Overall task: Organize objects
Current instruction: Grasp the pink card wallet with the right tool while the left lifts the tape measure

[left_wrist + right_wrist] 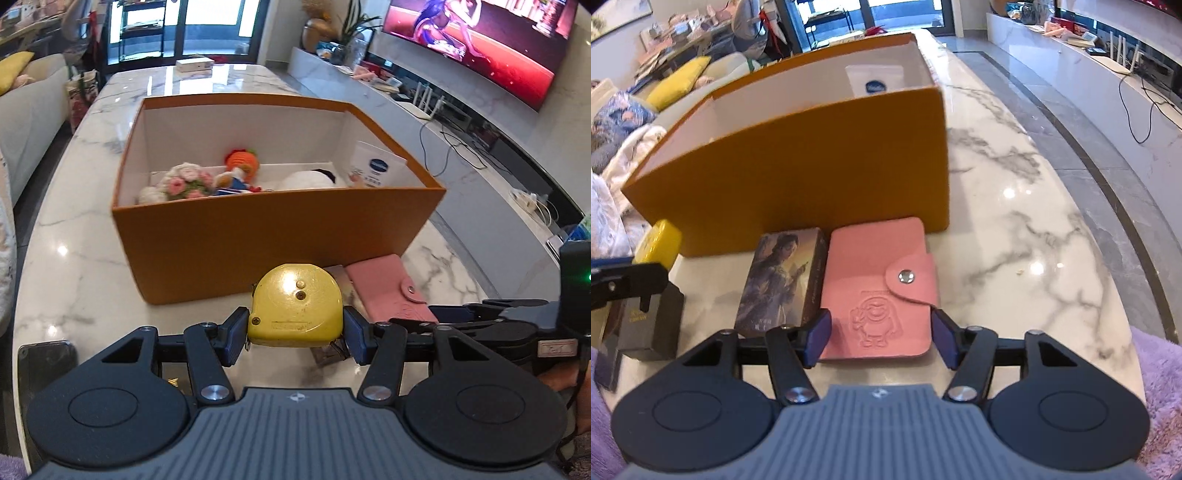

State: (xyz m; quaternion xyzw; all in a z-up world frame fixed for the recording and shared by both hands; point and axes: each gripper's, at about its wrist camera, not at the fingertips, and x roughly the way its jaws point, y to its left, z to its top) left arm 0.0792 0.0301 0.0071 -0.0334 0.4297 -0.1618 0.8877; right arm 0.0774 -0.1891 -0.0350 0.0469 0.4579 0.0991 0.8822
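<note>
An orange box (229, 236) stands on the marble table (74, 266) and holds knitted toys (192, 181), a white plush and a white card. My left gripper (295, 330) is shut on a yellow tape measure (297, 304), held in front of the box's near wall. The tape measure also shows at the left edge of the right wrist view (659, 240). My right gripper (881, 338) is open, its pads on either side of a pink wallet (879, 291) that lies flat before the box (812, 173). I cannot tell if the pads touch it.
A picture card box (779, 277) lies left of the wallet. A small black box (646, 325) sits at the table's near left. A white box (194, 63) lies at the table's far end. A TV bench with cables (461, 140) runs along the right.
</note>
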